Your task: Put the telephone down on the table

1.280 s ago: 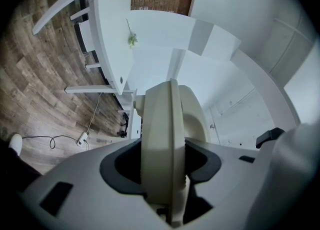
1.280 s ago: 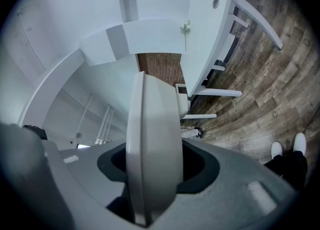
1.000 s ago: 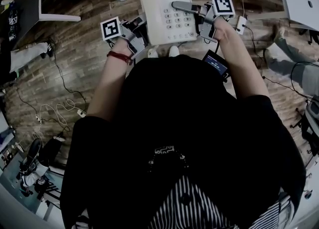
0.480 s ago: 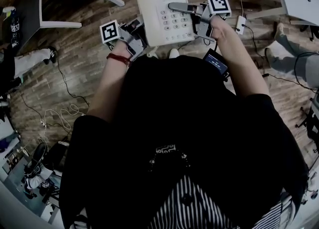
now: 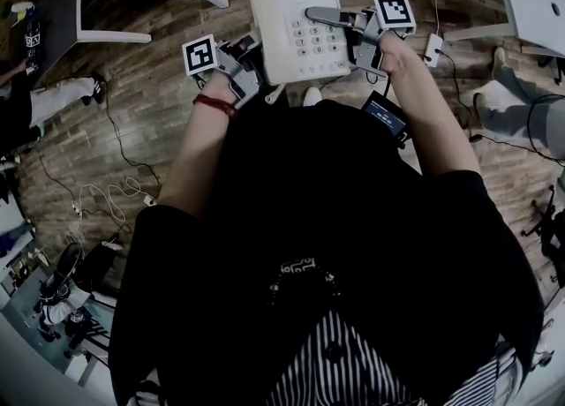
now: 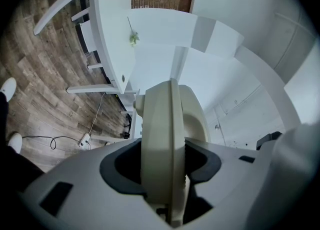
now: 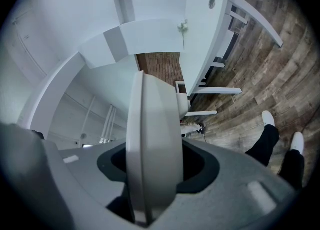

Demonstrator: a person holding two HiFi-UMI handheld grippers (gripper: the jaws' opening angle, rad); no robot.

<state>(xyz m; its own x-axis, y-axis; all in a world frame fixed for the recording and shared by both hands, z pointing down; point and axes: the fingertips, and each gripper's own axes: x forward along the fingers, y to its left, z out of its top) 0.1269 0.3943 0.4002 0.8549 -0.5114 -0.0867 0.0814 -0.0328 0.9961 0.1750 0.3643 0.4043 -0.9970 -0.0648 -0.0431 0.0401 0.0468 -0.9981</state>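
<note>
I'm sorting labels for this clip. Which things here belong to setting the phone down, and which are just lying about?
Job in hand: telephone; left gripper and right gripper, jaws clamped on its sides; white table ahead.

Lying about: loose white cable on the floor; white plug block.

Very little has moved. Far left of the telephone (image 5: 296, 25), at the room's edge, a bystander's forearm (image 5: 12, 71) now shows just under the bottle (image 5: 33, 35), where a second ago I saw only dark clothing.
</note>
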